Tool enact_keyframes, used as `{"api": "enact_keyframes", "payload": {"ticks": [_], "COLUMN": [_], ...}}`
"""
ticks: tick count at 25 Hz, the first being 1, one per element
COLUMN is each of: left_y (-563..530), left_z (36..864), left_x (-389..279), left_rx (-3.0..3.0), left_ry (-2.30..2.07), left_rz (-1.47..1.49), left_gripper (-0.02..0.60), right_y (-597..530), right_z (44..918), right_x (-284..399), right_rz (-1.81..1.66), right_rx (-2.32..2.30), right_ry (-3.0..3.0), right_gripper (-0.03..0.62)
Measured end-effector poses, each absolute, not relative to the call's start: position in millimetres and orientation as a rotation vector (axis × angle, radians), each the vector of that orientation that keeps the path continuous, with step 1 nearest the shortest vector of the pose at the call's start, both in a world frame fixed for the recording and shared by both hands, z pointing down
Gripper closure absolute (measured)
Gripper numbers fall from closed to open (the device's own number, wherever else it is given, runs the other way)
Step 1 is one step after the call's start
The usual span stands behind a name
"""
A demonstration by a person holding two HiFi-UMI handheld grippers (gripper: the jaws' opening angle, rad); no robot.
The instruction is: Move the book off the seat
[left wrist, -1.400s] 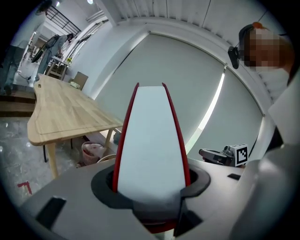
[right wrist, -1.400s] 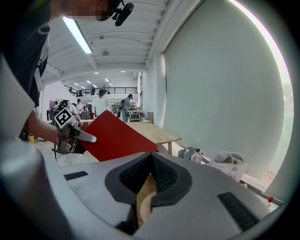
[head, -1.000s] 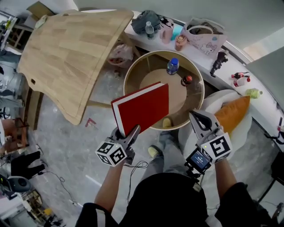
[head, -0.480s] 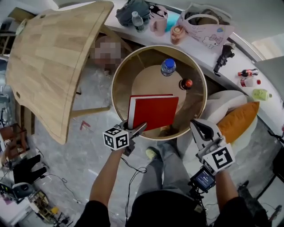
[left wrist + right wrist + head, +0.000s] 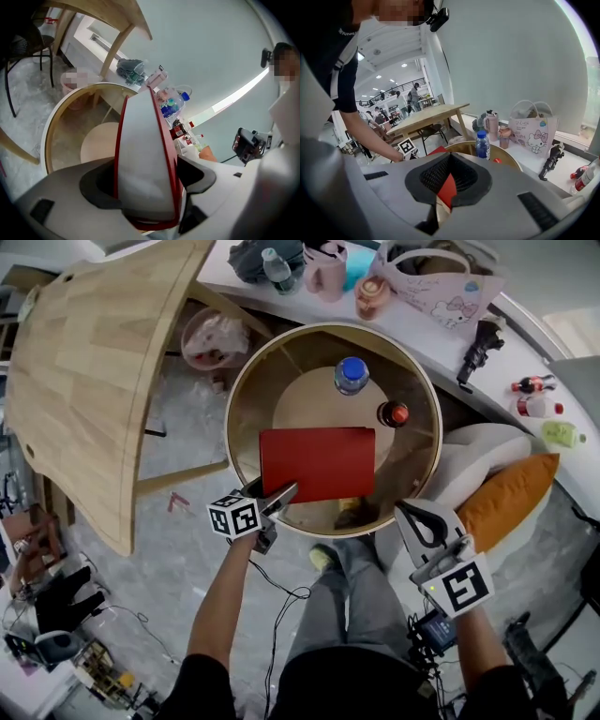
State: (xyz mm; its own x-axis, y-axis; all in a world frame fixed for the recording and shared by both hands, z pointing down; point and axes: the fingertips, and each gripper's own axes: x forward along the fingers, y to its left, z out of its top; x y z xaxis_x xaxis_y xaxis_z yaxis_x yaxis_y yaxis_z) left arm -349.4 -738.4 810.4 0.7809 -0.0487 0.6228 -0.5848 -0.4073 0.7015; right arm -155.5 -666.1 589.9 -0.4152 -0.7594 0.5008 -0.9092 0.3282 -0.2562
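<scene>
The red book (image 5: 319, 463) lies flat on top of the round wooden-rimmed table (image 5: 246, 381), near its front. My left gripper (image 5: 277, 495) is at the book's near left corner. In the left gripper view the book (image 5: 140, 140) stands between the jaws of that gripper (image 5: 146, 161), which are opening and no longer pinch it. My right gripper (image 5: 412, 517) hangs shut and empty to the right, in front of the white seat (image 5: 469, 451) with the orange cushion (image 5: 506, 498). Through the right gripper (image 5: 449, 180) a strip of the red book (image 5: 447, 190) shows.
A blue-capped bottle (image 5: 352, 374) and a red-capped bottle (image 5: 394, 413) stand on the round table behind the book. A large wooden table (image 5: 94, 362) is to the left. A ledge (image 5: 506, 324) at the back holds bags, cups and bottles. My legs are below the table's front edge.
The book has swung from tilted up in the air to lying flat on the round table. My left gripper went forward with it. The right gripper stayed near the seat.
</scene>
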Motion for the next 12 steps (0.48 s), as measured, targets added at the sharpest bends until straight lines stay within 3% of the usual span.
{"api": "enact_keyframes", "payload": {"ticks": [6,12], "left_y": [-745.0,-747.5], "left_z": [843.6,868.6], "left_x": [-361.7,-375.6], "left_rx": [1.909,2.035], "left_ry": [-0.612,-0.734], "left_rz": [0.742,1.039], "left_gripper": [0.174,0.194], "right_y": [-649.8,-642.9], "right_z": [606.0,612.8], "right_x": [-148.6,-151.3], "right_rz": [0.843,0.864], "right_rx": [1.441,1.418], "right_ry": [-2.260,-2.276], "right_gripper": [0.585,0.585]}}
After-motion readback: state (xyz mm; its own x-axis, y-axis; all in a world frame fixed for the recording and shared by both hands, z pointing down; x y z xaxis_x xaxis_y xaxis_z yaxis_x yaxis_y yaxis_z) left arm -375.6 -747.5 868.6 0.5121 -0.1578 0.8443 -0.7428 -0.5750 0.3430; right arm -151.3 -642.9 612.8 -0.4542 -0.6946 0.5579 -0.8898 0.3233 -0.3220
